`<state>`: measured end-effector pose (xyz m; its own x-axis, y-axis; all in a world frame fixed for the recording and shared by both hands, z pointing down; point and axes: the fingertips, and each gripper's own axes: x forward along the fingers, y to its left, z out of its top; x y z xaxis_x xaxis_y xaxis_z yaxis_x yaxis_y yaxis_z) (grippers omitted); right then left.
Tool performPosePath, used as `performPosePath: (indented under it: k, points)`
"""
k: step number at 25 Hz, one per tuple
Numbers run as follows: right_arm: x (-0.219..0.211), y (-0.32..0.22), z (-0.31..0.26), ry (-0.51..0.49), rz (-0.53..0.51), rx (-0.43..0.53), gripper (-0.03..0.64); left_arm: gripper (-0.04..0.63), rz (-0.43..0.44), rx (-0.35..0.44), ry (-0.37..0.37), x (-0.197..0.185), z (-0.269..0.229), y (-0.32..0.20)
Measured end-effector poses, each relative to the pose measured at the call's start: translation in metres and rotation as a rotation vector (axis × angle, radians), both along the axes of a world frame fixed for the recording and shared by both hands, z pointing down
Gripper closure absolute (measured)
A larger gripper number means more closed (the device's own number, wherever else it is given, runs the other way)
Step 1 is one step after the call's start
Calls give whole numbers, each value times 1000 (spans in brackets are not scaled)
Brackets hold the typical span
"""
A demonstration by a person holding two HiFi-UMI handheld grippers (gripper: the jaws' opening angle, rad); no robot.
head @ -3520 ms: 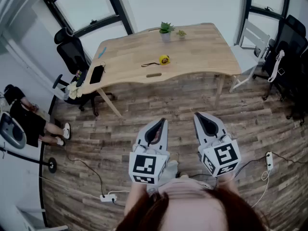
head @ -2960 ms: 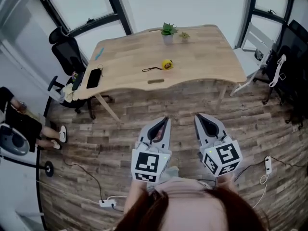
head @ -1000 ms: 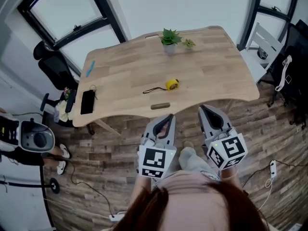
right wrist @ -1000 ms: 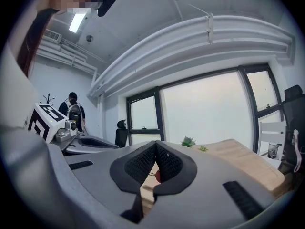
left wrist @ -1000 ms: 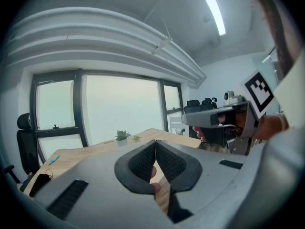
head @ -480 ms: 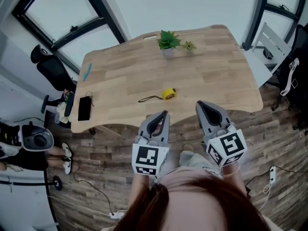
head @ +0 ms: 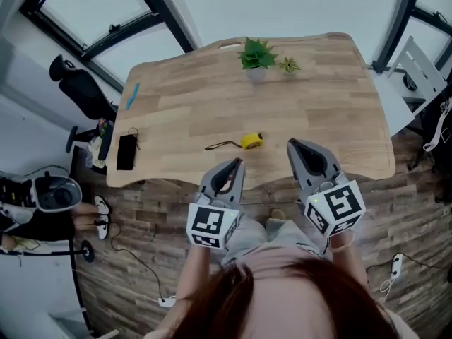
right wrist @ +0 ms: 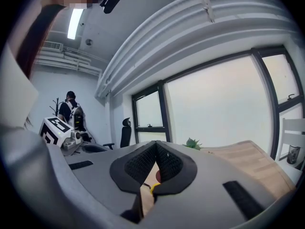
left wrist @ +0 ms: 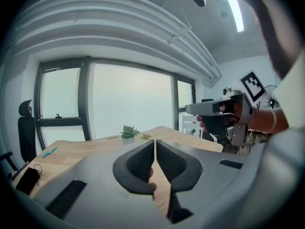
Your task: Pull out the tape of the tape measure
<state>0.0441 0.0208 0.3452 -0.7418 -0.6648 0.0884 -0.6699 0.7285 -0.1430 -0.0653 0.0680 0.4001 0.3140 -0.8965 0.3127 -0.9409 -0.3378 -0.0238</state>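
Note:
A yellow tape measure lies on the wooden table near its front edge, its black strap trailing left. My left gripper hovers just short of it at the table's edge, jaws shut and empty. My right gripper is to the right of the tape measure, apart from it, also shut and empty. In the left gripper view the left gripper's pads meet with nothing between them. In the right gripper view a sliver of the yellow tape measure shows below the closed right gripper.
Two small potted plants stand at the table's far side. A black phone and a blue pen lie at its left end. A black office chair is at the left, a white chair at the right.
The table has come closer under the view. Both shut grippers now reach its front edge beside the tape measure, where before they hung over the floor.

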Motion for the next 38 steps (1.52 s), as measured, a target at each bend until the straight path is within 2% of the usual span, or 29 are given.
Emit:
performPosePath:
  k: [5, 8, 10, 17, 22, 38]
  points:
    - [-8, -13, 7, 11, -10, -12, 618, 589, 17, -19, -4, -12, 13, -18]
    - [-13, -20, 8, 22, -5, -16, 618, 547, 46, -35, -13, -17, 23, -28]
    - [-15, -26, 10, 34, 5, -17, 618, 546, 65, -48, -15, -21, 31, -35]
    - [-27, -42, 20, 63, 29, -38, 618, 503, 169, -93, -37, -24, 60, -58]
    - [-35, -52, 27, 90, 46, -51, 618, 456, 267, -161, -50, -28, 91, -68]
    - [-24, -72, 48, 160, 179, -104, 618, 385, 473, -289, -126, -22, 181, -105]
